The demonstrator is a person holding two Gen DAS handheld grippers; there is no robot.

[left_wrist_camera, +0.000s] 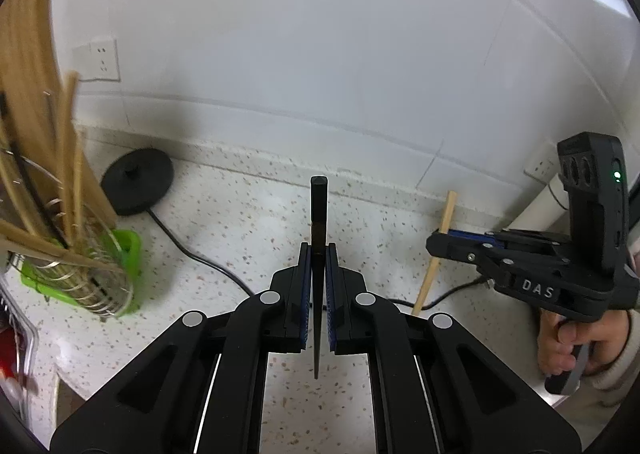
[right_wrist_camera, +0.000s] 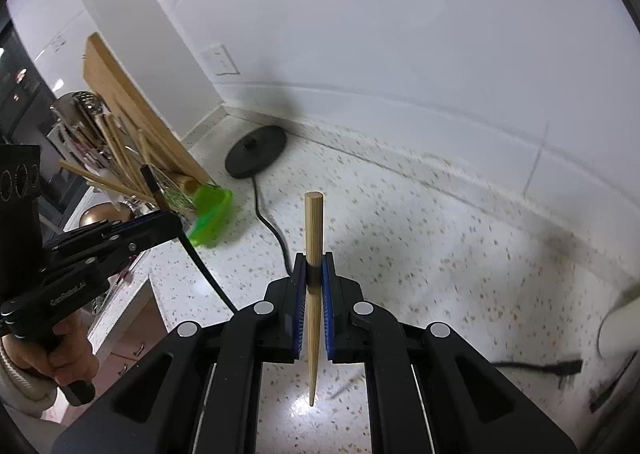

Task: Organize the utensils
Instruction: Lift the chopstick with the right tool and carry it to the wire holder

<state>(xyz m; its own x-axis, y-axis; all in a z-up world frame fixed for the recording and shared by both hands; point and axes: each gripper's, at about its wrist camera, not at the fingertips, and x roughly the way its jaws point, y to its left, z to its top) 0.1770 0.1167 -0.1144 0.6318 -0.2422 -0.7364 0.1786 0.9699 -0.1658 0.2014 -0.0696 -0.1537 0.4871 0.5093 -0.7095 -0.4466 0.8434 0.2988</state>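
L claw (left_wrist_camera: 318, 254) pinching black stick (left_wrist_camera: 319, 214) | R claw (right_wrist_camera: 315, 266) pinching wood stick (right_wrist_camera: 314, 230) | I see holder (left_wrist_camera: 80, 274) left, L nearer, sticks upright

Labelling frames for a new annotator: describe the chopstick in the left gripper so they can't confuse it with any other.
Start at the speckled countertop below the white tiled wall; two handheld grippers are raised above it. The left gripper has its jaws shut on a dark chopstick, thick end pointing away from the camera. It is black, unlike the pale wooden chopstick in the right gripper and the mostly pale sticks in the wire holder.
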